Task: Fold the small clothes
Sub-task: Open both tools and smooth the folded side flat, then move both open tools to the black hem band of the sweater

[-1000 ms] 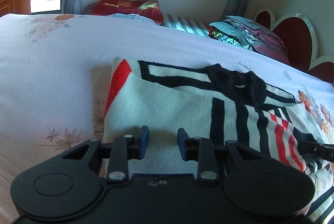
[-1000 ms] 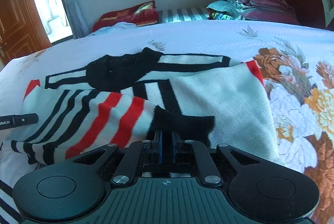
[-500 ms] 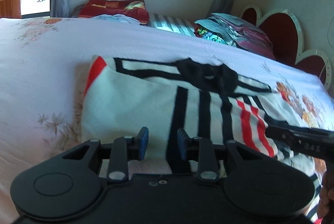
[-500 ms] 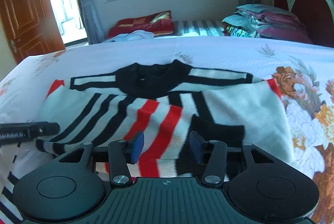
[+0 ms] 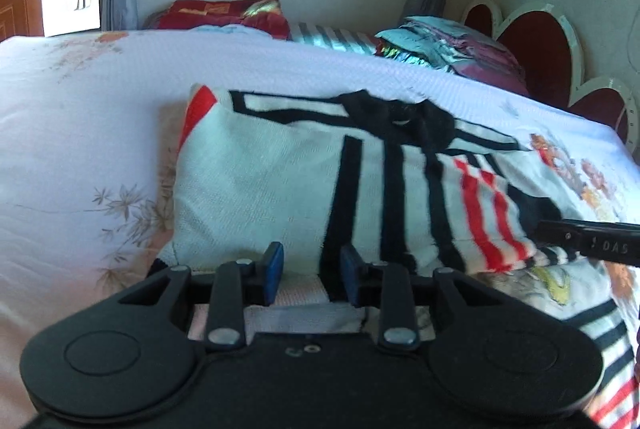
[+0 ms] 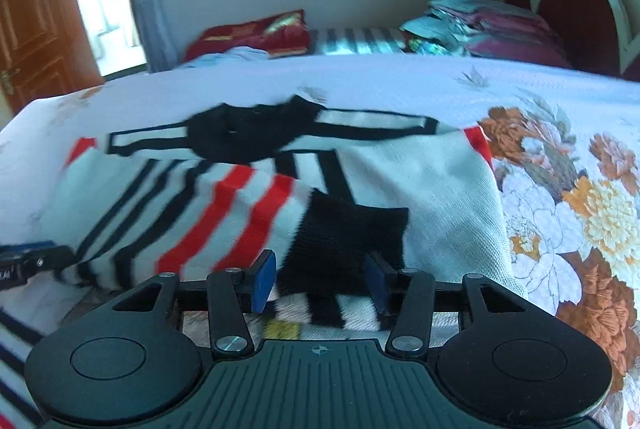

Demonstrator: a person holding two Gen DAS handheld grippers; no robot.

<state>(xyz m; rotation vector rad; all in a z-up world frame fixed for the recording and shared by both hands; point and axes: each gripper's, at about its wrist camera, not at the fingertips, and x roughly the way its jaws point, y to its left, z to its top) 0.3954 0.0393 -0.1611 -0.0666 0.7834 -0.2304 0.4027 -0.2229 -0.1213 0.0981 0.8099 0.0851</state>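
One knit sweater (image 5: 272, 173), white with black and red stripes and a black collar, lies folded on the bed (image 5: 80, 101), mid-frame in both views. One sleeve with a black cuff (image 6: 344, 229) lies across its front. My left claw (image 5: 308, 271) is released, jaws apart over the near hem, nothing gripped. My right claw (image 6: 320, 285) has just been opening; the cuff sits beyond its parted pads, not pinched. Bed sheet is flat woven cloth with floral print (image 6: 580, 197). One stack of folded bedding (image 6: 480, 25) sits upper right.
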